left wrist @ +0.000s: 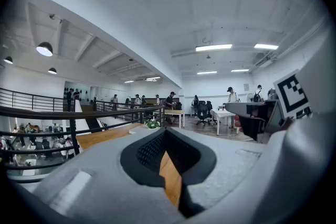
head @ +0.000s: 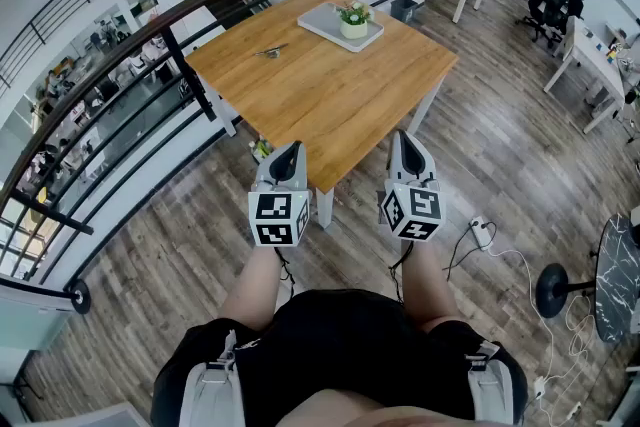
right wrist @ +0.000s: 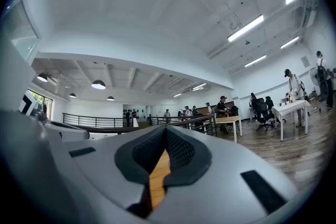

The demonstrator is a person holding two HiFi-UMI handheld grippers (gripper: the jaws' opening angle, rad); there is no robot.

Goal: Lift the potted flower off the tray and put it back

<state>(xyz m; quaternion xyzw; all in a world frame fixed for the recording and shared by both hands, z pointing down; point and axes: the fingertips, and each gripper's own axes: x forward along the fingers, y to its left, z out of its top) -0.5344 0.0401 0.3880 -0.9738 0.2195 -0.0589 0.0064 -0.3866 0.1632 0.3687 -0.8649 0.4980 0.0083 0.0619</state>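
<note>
The tabletop carries the tray at its far side, well apart from both grippers, which hover off the near corner. The left gripper and the right gripper each have the jaws clenched on nothing. The potted flower stands upright on the tray. Risk 1: arriving with the jaws shut would knock the potted flower over. Risk 2: the long reach may end in an off-centre grip and tilt it. Risk 3: gripping the leaves would tear them.
</note>
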